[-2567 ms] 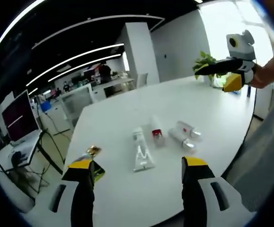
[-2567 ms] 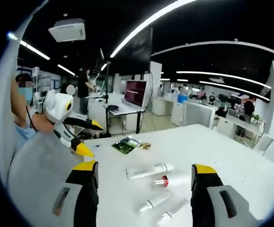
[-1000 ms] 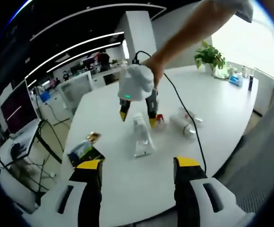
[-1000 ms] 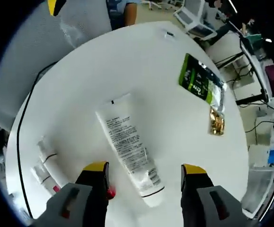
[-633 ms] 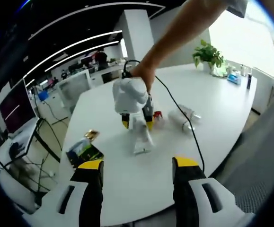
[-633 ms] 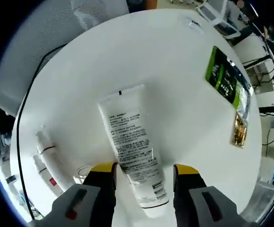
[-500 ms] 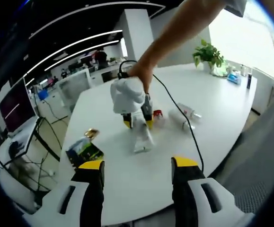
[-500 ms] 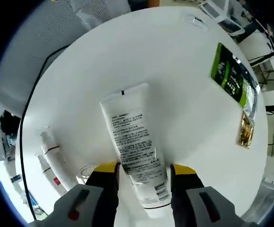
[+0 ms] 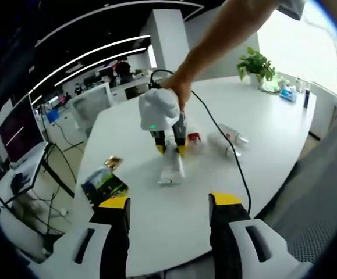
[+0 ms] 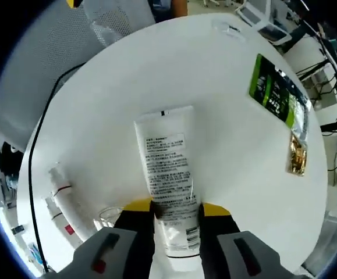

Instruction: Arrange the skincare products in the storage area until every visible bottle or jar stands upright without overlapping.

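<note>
Left gripper view: hovering over the near edge of the white worktop (image 9: 261, 104), left tongs (image 9: 169, 202) spread wide, gripping nothing. Out at mid-worktop, right tongs (image 9: 172, 148) pointing down, clamped around 1 white tube (image 9: 171, 168) lying flat. Just right of that, 1 small jar with a red cap (image 9: 194, 138). Further right, 2 white bottles (image 9: 229, 137) lying on their sides, close together. Left of the tube, well apart from it, 1 green packet (image 9: 103, 184) and 1 small gold sachet (image 9: 112, 162) beside it. Black cable (image 9: 226, 152) trailing from the right tongs across the worktop to the near edge. 1 potted plant (image 9: 255, 65) at the far side.

Right gripper view: looking straight down. Right tongs (image 10: 174, 208) closed on the white tube (image 10: 169, 177), yellow tips pressing both sides near its capped end, crimped end pointing away. Tube flat on the worktop (image 10: 127, 87). 1 green packet (image 10: 276, 90) at upper right, 1 gold sachet (image 10: 297, 155) just below it. At lower left, 2 white bottles (image 10: 60, 189) lying down, and 1 clear jar (image 10: 108, 215) beside the left tip. Cable (image 10: 37, 157) curving along the left.
</note>
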{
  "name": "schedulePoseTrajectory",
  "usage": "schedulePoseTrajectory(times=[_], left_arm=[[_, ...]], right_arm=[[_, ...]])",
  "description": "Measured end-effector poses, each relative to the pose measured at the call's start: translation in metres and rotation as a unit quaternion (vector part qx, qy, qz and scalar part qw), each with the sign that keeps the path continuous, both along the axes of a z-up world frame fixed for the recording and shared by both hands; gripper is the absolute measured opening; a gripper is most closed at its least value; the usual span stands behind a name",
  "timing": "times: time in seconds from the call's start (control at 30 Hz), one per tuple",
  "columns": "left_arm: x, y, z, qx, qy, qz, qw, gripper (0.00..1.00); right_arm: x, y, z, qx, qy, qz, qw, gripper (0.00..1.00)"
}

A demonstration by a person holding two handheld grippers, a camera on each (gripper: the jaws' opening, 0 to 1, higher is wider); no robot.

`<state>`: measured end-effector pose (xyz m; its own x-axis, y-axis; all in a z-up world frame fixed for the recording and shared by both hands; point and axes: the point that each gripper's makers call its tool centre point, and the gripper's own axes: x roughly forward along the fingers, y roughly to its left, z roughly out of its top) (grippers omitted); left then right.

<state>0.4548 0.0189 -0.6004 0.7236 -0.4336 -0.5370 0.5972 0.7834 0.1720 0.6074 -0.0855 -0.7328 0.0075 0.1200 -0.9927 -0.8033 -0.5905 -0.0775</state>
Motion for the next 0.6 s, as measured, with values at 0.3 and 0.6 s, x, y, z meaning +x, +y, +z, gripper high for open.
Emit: schedulePoseTrajectory(times=[0.3,0.6], left_arm=[[0.0,0.001,-0.001,0.003,0.003,0.002,1.0,0.53],[0.002,0.0,0.001,-0.002,0.002,0.003,1.0,0.54]], right_arm=[[0.002,0.018,0.048,0.133,0.007,-0.12,0.9838,0.2],[-0.015,0.012,0.117,0.276,0.02,-0.228,0.9337,0.2]])
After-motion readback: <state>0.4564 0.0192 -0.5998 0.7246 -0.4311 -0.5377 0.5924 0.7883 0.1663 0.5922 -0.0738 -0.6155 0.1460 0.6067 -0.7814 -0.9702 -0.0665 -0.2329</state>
